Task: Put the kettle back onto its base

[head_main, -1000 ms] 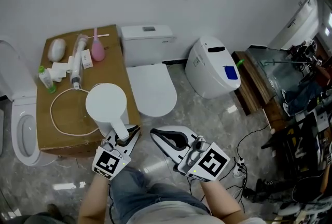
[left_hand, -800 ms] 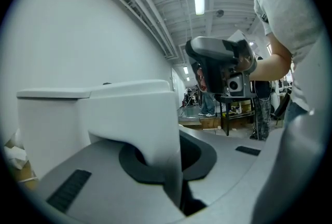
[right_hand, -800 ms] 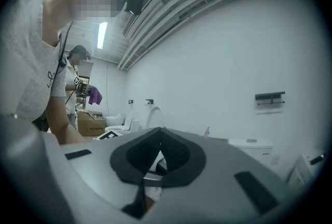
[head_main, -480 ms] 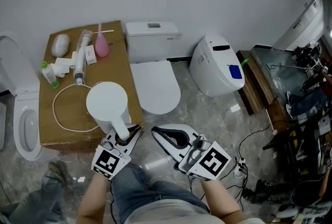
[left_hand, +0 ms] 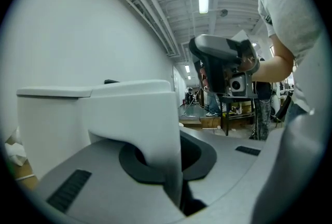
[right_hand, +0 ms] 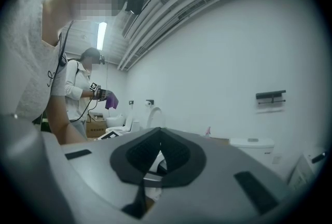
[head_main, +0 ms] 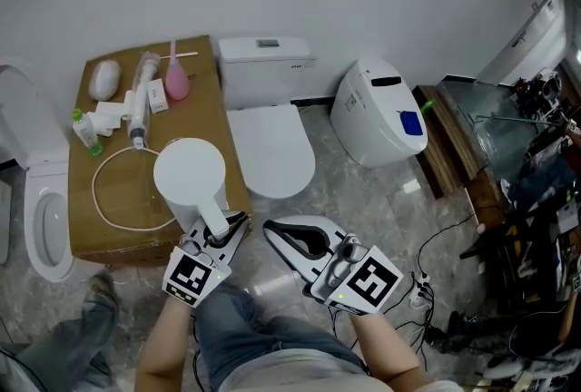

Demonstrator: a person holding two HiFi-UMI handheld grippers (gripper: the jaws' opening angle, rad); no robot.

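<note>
White kettle (head_main: 189, 174): upright over the near right part of the desk (head_main: 109, 240), close to the right edge. Its round top hides whatever lies under it.
Kettle handle (left_hand: 155, 114): sticks out toward the desk's near edge and runs between the left fingers.
Left gripper (head_main: 221, 230): at the near edge of the desk, fingers clamped on the kettle handle from both sides, the gripper held about level.
Right gripper (head_main: 272, 234): over the floor (head_main: 390, 218), just off the desk's near right corner and apart from the kettle. Its fingers are together at the tips with nothing between them.
White cord (head_main: 104, 191): lies in a wide loop on the desk, left of the kettle, and one end runs in beneath it.
Pink bulb (head_main: 176, 82): at the far edge of the desk, beside a long clear tube (head_main: 141, 104).
Green-capped bottle (head_main: 86, 134): near the desk's left edge.
Toilet (head_main: 270, 145): stands against the wall just right of the desk, lid down.
Second toilet (head_main: 377, 113): further right, set at an angle on the floor.
</note>
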